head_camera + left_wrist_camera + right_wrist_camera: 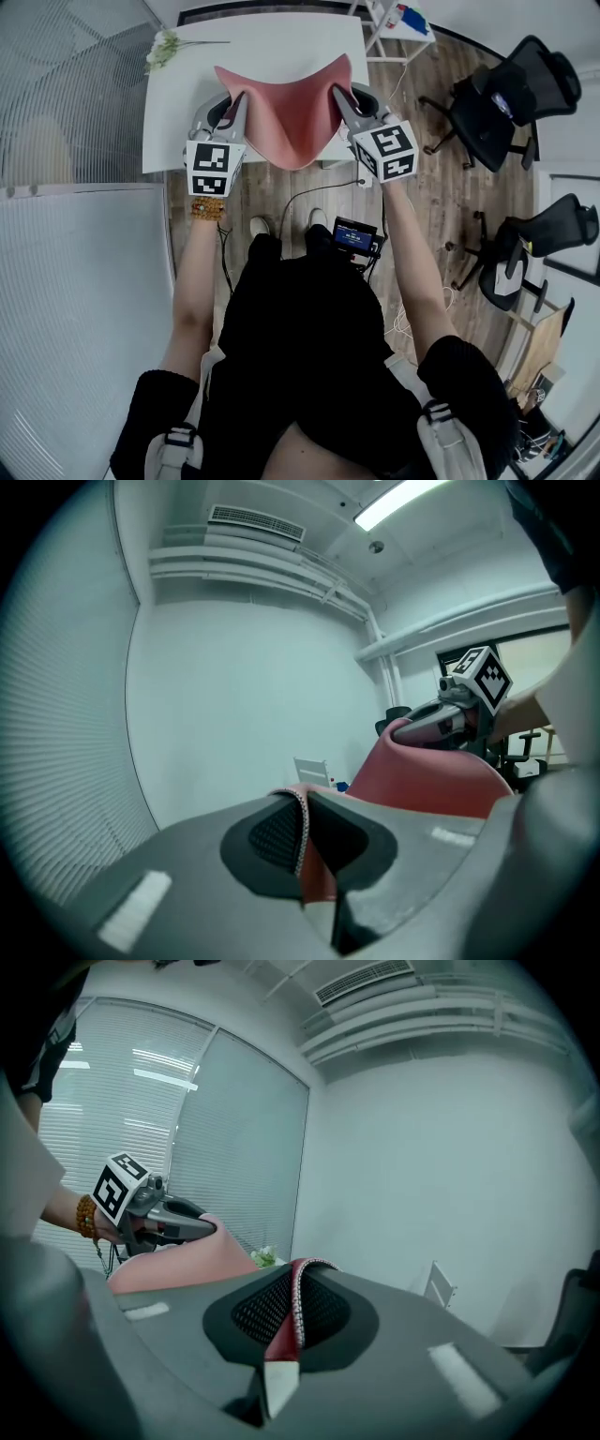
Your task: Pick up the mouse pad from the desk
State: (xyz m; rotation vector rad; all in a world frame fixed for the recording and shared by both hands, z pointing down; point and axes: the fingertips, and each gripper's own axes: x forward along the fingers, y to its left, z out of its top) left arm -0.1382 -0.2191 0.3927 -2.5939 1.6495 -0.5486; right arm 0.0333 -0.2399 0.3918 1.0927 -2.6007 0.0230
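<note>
Grippers: left gripper and right gripper are both pinching the pad.
Pad: one, pink, sagging over one desk.
Chairs: two.

Bright and even in the head view, with soft, faint shadows across the white desk and the wooden floor. Heavily bowed toward the edges there, straight lines bent into curves. Lit in the left gripper view from a ceiling strip light, blown out to plain white, with a cool blue-grey cast over the wall. Bright streaks on the blinds in the right gripper view. Dark, rounded corners in both gripper views. Blurred up close on the left gripper and right gripper; sharper on the mouse pad.
</note>
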